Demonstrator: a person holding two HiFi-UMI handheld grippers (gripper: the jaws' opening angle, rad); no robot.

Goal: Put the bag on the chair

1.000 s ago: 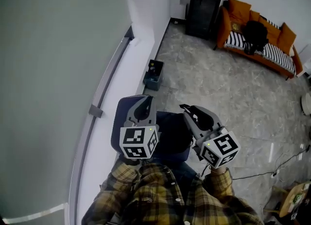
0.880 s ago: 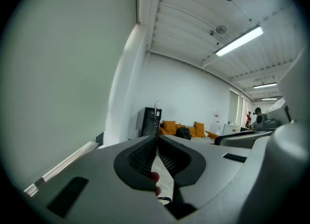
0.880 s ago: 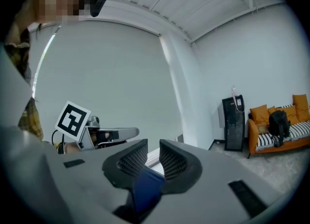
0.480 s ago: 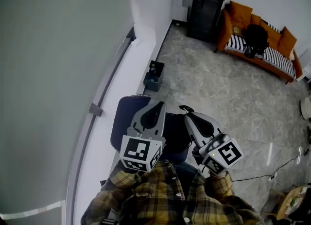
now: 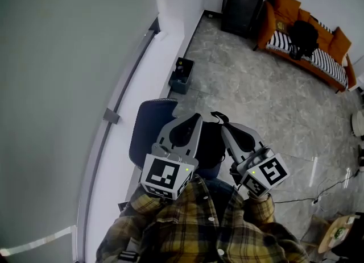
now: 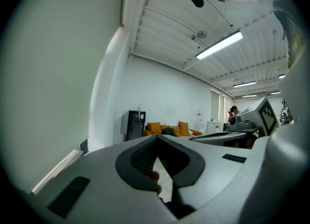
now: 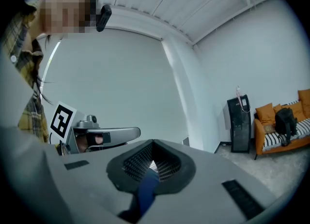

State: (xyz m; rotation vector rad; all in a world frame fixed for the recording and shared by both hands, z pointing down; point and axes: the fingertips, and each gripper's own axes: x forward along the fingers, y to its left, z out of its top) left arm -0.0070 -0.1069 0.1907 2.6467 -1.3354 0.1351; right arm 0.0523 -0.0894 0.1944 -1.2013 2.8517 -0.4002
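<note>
Dark bag, frame centre, above chair; left gripper and right gripper both clamped on it.

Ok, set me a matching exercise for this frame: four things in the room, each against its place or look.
Things:
1. bag
2. sofa
3. cabinet
4. bin

Descriptions:
A. orange, with a backpack lying on it
B. small, on the floor by the foot of the wall
C. nearest the camera, over the chair
D. tall and black, beside the sofa

Pairs: 1-C, 2-A, 3-D, 4-B
</note>
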